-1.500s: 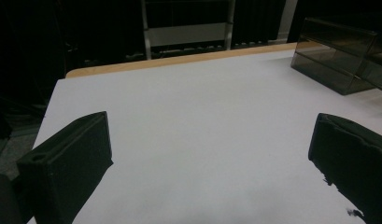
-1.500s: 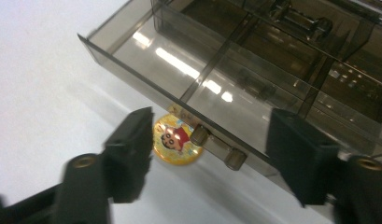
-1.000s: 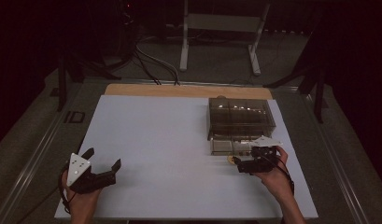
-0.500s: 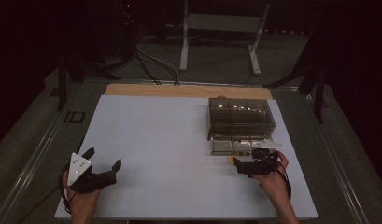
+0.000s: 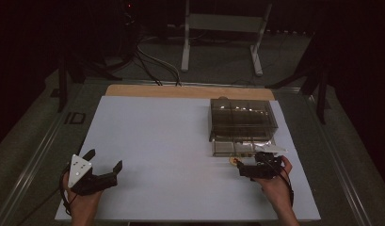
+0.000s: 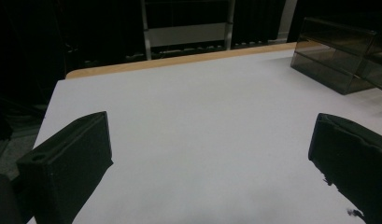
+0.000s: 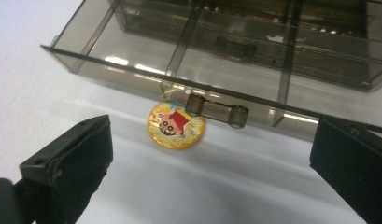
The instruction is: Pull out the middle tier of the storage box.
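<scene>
The drawer [image 7: 188, 60] of the smoked-plastic organizer [image 5: 241, 117] already stands pulled out, but the round cartoon badge [image 7: 175, 125] lies on the table just under its handle [image 7: 217, 111], not yet picked up. The right gripper [image 7: 207, 154] faces it, jaws wide apart; the left gripper [image 5: 103, 165] rests well apart, jaws apart too.

one round yellow badge with a cartoon figure [image 7: 176, 124] lies at the centre of the right gripper view. one smoky transparent plastic drawer box [image 5: 242, 118] sits right of centre in the high view, with one pulled-out drawer [image 7: 132, 60] and one small clear handle [image 7: 217, 111]. two black two-jaw grippers: left gripper [image 5: 103, 164], right gripper [image 5: 240, 168]. one white table sheet [image 5: 171, 141].
</scene>
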`<move>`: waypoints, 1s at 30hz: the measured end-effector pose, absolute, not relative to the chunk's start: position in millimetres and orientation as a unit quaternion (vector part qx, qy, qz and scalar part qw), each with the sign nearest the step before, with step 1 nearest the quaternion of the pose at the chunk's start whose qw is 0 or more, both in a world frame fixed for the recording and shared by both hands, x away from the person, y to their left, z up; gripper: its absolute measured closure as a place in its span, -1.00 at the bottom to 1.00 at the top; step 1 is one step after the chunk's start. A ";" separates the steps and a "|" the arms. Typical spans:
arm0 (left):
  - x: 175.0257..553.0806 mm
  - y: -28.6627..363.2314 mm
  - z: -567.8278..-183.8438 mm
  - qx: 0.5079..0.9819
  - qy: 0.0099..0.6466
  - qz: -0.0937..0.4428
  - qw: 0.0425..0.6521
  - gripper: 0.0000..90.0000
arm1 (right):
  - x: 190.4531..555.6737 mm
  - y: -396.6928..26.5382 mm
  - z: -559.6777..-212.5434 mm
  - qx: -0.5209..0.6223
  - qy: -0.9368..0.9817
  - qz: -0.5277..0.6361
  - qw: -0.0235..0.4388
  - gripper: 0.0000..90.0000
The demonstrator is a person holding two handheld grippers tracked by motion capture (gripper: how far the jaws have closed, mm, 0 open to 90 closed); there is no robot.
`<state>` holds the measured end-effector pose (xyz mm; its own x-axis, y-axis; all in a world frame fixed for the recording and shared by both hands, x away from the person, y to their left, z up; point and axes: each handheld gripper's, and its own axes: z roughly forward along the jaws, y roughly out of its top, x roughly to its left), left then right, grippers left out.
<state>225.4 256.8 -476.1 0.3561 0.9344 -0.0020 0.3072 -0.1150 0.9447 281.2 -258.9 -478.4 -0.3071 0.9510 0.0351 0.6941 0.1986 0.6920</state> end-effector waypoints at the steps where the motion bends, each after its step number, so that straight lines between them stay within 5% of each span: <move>1: 225.5 256.5 -476.0 0.671 0.462 0.329 0.478 -0.98 | 279.3 -257.3 -480.6 0.557 0.744 0.308 0.203 -1.00; 30: 225.4 256.8 -475.6 0.671 0.461 0.330 0.478 -0.98 | 277.7 -242.9 -496.9 0.567 0.743 0.296 0.195 -1.00</move>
